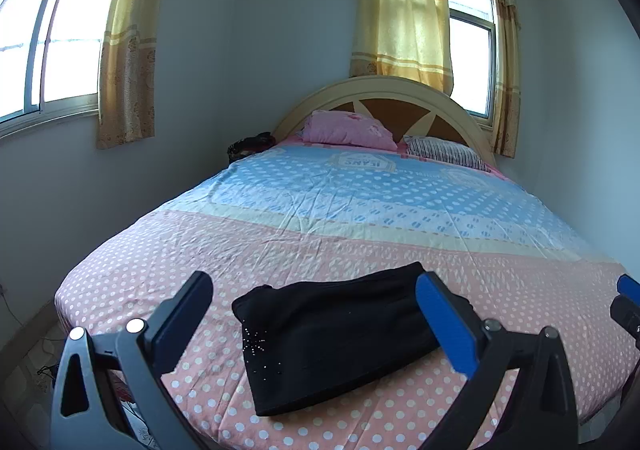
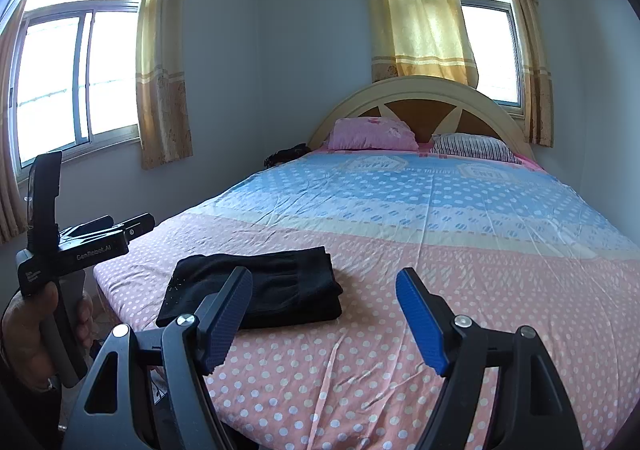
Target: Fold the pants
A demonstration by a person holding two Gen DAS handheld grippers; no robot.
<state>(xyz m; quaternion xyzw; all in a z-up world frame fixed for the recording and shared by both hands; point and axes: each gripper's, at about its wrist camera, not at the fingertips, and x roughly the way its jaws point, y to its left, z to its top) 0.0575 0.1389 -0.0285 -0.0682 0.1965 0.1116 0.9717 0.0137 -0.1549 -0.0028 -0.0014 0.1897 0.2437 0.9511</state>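
Observation:
Black pants (image 1: 332, 338) lie folded into a compact rectangle on the pink dotted end of the bed sheet (image 1: 280, 250), small shiny studs on one corner. My left gripper (image 1: 314, 282) is open, its blue pads wide apart on either side of the pants, pressing on nothing. In the right wrist view the pants (image 2: 260, 290) lie to the left. My right gripper (image 2: 325, 276) stands open over the sheet (image 2: 400, 330) beside them, its left finger in front of the pants' near edge. A hand (image 2: 28, 330) holds the left gripper (image 2: 132, 226) off the bed's left side.
A pink pillow (image 1: 348, 130) and a striped pillow (image 1: 444, 154) lie by the arched headboard (image 1: 380, 90). A dark bundle (image 1: 248, 144) sits at the bed's far left corner. Curtained windows are on both walls. Cables lie on the floor (image 1: 32, 350) at left.

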